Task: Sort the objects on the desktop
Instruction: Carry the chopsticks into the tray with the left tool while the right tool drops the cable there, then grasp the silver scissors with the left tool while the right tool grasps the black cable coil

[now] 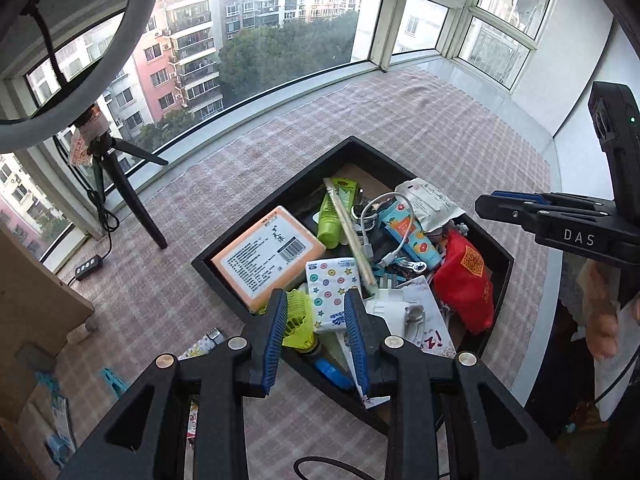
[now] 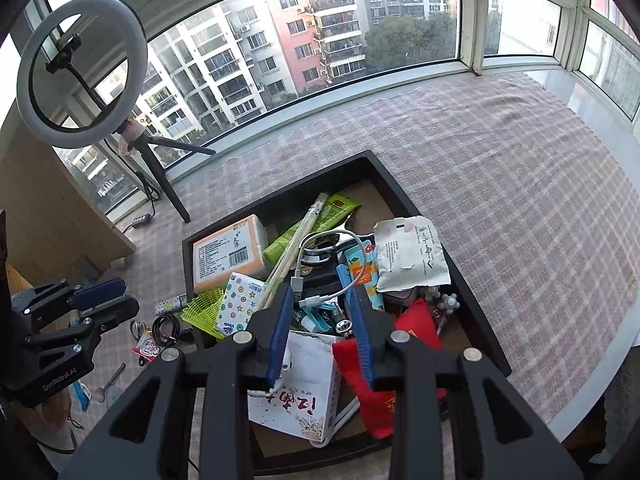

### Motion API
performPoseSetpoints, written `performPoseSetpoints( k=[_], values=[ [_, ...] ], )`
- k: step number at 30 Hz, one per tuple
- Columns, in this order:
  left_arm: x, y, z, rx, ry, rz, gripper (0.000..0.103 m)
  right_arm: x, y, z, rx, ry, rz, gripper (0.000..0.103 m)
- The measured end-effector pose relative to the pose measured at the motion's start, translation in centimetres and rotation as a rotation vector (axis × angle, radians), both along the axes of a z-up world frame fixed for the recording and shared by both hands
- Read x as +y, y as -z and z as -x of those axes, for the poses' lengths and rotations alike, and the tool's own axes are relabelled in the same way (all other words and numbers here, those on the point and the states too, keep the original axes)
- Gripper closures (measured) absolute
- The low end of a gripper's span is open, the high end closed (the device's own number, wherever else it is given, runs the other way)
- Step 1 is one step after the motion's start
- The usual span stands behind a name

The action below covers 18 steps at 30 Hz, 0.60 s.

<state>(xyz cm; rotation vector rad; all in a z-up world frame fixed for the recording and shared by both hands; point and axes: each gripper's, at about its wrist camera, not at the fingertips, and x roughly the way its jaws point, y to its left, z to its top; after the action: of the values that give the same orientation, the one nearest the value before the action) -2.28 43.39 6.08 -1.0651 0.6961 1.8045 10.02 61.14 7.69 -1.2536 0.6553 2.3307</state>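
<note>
A black tray (image 1: 280, 196) (image 2: 420, 208) on the checked cloth is piled with objects: an orange tissue pack (image 1: 268, 258) (image 2: 228, 252), a green tube (image 1: 336, 212) (image 2: 304, 232), a dotted tissue packet (image 1: 332, 292) (image 2: 238, 300), a white cable (image 1: 384, 220) (image 2: 332, 256), a red pouch (image 1: 466, 284) (image 2: 416, 320), a white sachet (image 2: 412, 256) and a yellow-green plastic piece (image 1: 298, 318) (image 2: 204, 306). My left gripper (image 1: 316, 304) hangs open and empty above the tray's near corner. My right gripper (image 2: 322, 300) hangs open and empty above the tray's middle.
A ring light on a tripod (image 2: 80, 68) stands at the back left by the window. A cardboard box (image 1: 32, 272) is at the left. Small loose items (image 2: 156, 332) lie on the cloth left of the tray. The cloth stretches wide to the right (image 2: 520, 180).
</note>
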Motion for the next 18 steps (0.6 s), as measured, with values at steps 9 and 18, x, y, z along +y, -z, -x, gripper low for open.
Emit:
performPoseSetpoints(
  k=[9, 18],
  values=[
    [-12.1, -0.6, 5.6, 0.025, -0.204, 0.018, 0.075, -6.2, 0.7, 4.0, -0.001, -0.164, -0.028, 0.07],
    [-23.1, 2.7, 8.7, -0.002, -0.376, 0.081, 0.075, -13.8, 3.4, 9.7, -0.06, -0.37, -0.02, 0.07]
  ],
)
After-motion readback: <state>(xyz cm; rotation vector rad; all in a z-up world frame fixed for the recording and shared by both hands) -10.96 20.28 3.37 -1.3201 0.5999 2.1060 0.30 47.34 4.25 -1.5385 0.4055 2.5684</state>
